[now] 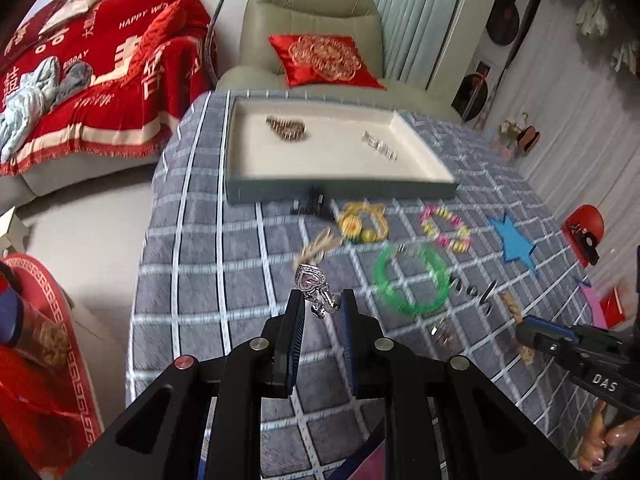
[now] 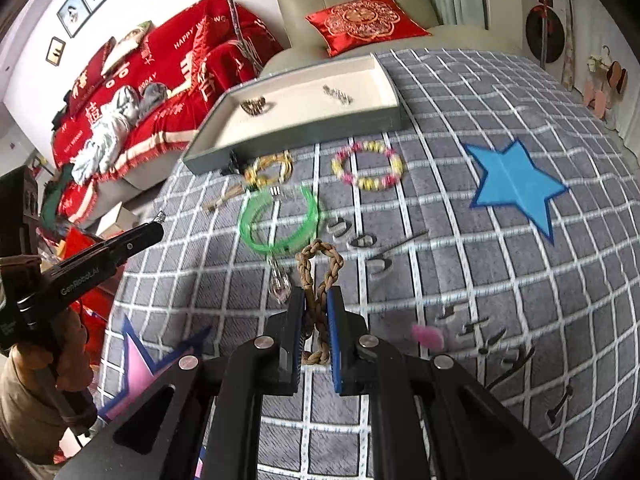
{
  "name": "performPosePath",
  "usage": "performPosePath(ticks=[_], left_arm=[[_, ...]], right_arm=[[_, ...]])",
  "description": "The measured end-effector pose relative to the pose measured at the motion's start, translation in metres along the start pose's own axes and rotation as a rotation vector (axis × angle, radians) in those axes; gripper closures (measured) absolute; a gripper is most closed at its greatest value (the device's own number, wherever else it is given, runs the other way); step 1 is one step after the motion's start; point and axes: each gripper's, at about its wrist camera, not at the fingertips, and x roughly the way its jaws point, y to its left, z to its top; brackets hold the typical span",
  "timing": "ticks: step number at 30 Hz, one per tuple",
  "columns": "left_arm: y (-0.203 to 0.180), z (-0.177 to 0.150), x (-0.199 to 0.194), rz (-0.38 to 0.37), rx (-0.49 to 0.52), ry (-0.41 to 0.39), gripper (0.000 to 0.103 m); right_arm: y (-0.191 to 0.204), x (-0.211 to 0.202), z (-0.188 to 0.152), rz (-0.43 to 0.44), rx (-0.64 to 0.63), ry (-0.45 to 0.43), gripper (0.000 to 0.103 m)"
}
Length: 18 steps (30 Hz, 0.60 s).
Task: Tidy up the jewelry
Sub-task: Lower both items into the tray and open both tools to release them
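Observation:
My left gripper [image 1: 320, 300] is shut on a silver ring with a pink heart stone [image 1: 310, 280], held above the grey checked cloth. My right gripper [image 2: 316, 296] is shut on a braided tan rope bracelet [image 2: 320, 264], also above the cloth. The grey tray with a cream lining [image 1: 340, 190] [image 2: 296, 132] stands at the far side and holds a brown beaded piece [image 1: 286, 126] and a silver piece [image 1: 379, 146]. On the cloth lie a green bangle [image 1: 412, 280] [image 2: 280, 220], a pink and yellow bead bracelet [image 1: 446, 228] [image 2: 368, 166] and a yellow bracelet [image 1: 362, 222] [image 2: 270, 170].
A blue star [image 1: 516, 240] [image 2: 516, 184] and a pink star [image 2: 148, 364] lie on the cloth. A thin tan piece [image 1: 318, 246] and a small clear piece [image 2: 280, 286] lie near the bangle. A green armchair [image 1: 316, 12] and red sofa [image 1: 100, 80] stand behind the table.

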Motion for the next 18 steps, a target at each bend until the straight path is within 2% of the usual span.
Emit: performPosePath(ticks=[3, 9, 13, 18], left_arm=[[-0.001, 0.017, -0.008, -0.002, 0.011, -0.030, 0.068], [-0.001, 0.070, -0.019, 0.013, 0.034, -0.103, 0.068], [-0.005, 0.107, -0.019, 0.043, 0.070, -0.145, 0.068], [-0.004, 0.155, -0.006, 0.072, 0.065, -0.157, 0.068]], right_arm=[[0.003, -0.005, 0.013, 0.010, -0.011, -0.018, 0.091], [0.004, -0.009, 0.058, 0.030, -0.038, -0.054, 0.091], [0.002, -0.007, 0.102, 0.064, -0.034, -0.074, 0.091], [0.002, 0.004, 0.156, 0.092, -0.033, -0.071, 0.091]])
